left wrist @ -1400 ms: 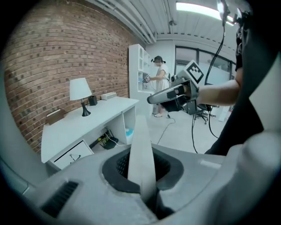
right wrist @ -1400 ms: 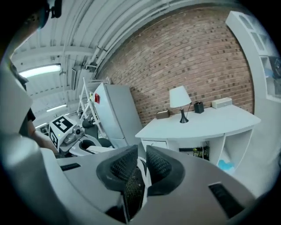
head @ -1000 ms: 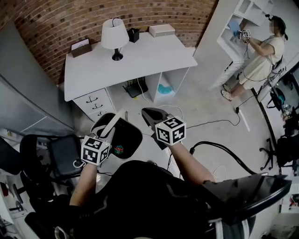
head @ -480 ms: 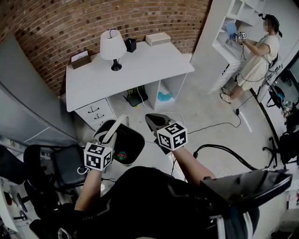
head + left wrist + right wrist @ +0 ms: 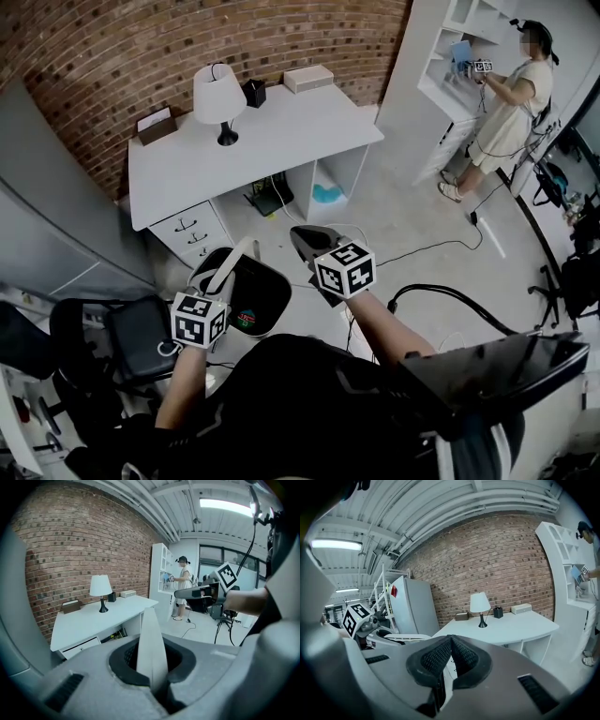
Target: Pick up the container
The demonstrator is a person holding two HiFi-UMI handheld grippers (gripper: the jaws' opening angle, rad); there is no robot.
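a: start close in. what are the grippers doing?

b: in the head view both sit in the lower middle of the frame, held out over the pale floor. the left gripper (image 5: 246,247) has its white jaws pressed flat together with nothing between them. its marker cube (image 5: 197,319) sits lower down, by the wrist.

a: and the other one?

b: the right gripper (image 5: 298,234) is just to the right, near the left one but not touching it. in the right gripper view its dark ribbed pads (image 5: 434,658) meet, so those jaws are closed on nothing too.

a: anything beside them?

b: a black chair (image 5: 131,337) at the lower left.

a: where's the container?

b: farther off, on the white desk (image 5: 281,131) in the upper middle. the small black container (image 5: 253,92) stands upright near the desk's back edge, just right of the white lamp (image 5: 218,94) and well apart from both grippers. a white box (image 5: 308,78) lies to its right and a brown tray (image 5: 155,124) at the desk's left end. drawers (image 5: 192,228) sit under that end.

a: and beyond that?

b: a brick wall (image 5: 141,47) runs across the upper left behind the desk. in the upper right corner a person (image 5: 511,103) in pale clothes stands at white shelves (image 5: 450,56), reaching up to one.
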